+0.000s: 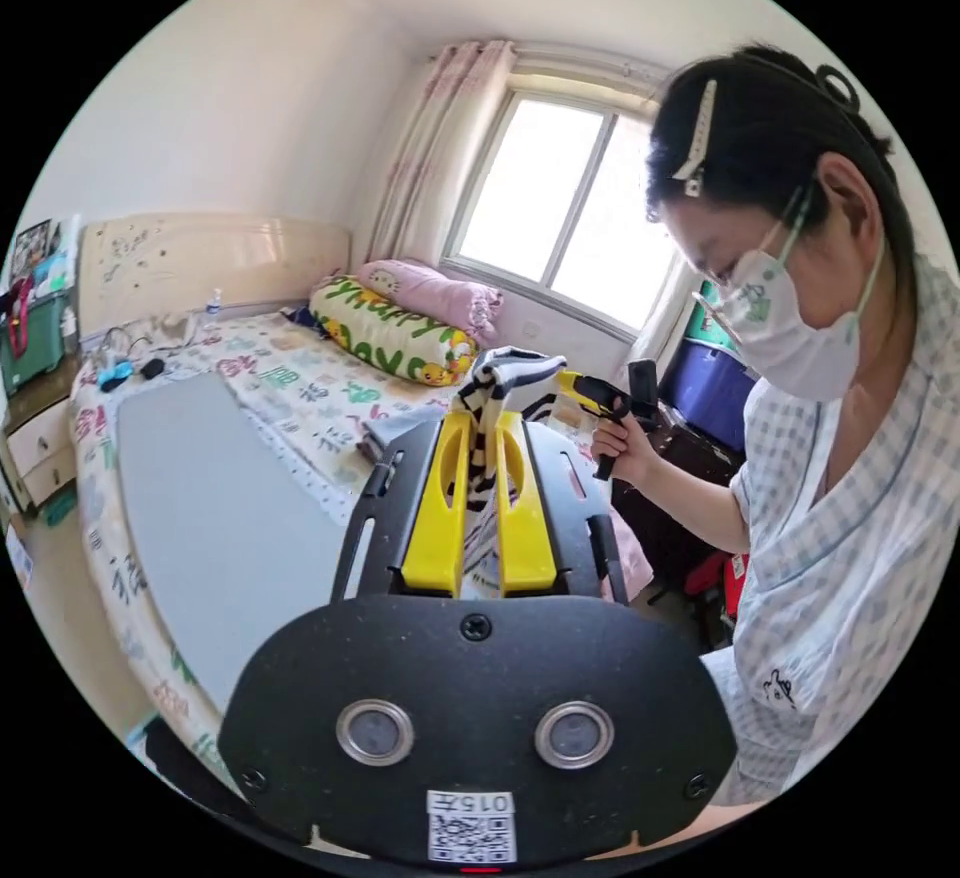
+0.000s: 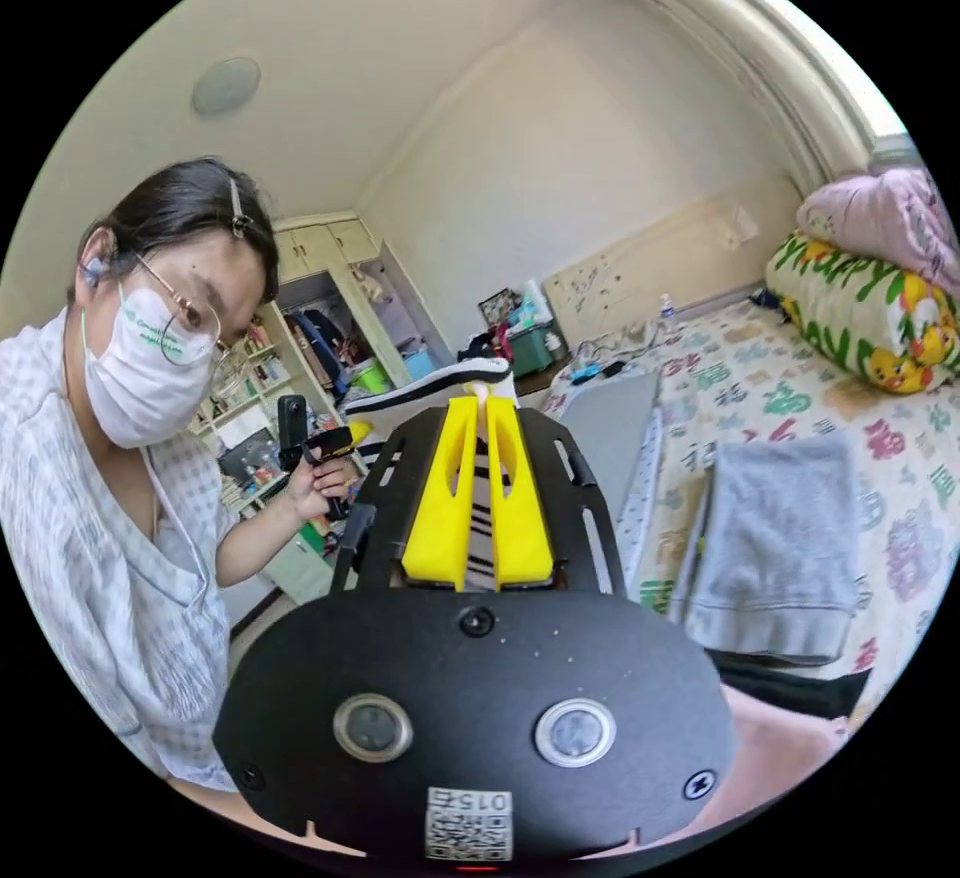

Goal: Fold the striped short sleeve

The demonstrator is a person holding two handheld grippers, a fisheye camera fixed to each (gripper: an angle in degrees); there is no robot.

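We see two grippers, one in each of the person's hands, and each has two yellow jaws. In the left gripper view, the left gripper (image 1: 480, 438) has its jaws squeezed close together on the striped short sleeve (image 1: 500, 383), a black and white shirt held up in the air above the bed (image 1: 300, 388). The right gripper (image 1: 585, 393) is just past it, held in a hand (image 1: 625, 448), and its tip also touches the shirt. In the right gripper view, the right gripper (image 2: 480, 418) has its jaws nearly closed, with striped cloth (image 2: 440, 388) pinched between them, and the left gripper (image 2: 335, 443) sits in the other hand (image 2: 320, 488). On the bed we count one gray mat (image 1: 220, 528), one folded gray cloth (image 2: 780, 538), and two pillows: one yellow and green (image 1: 390, 333), one pink (image 1: 430, 293). One window (image 1: 560, 208) lets in light.
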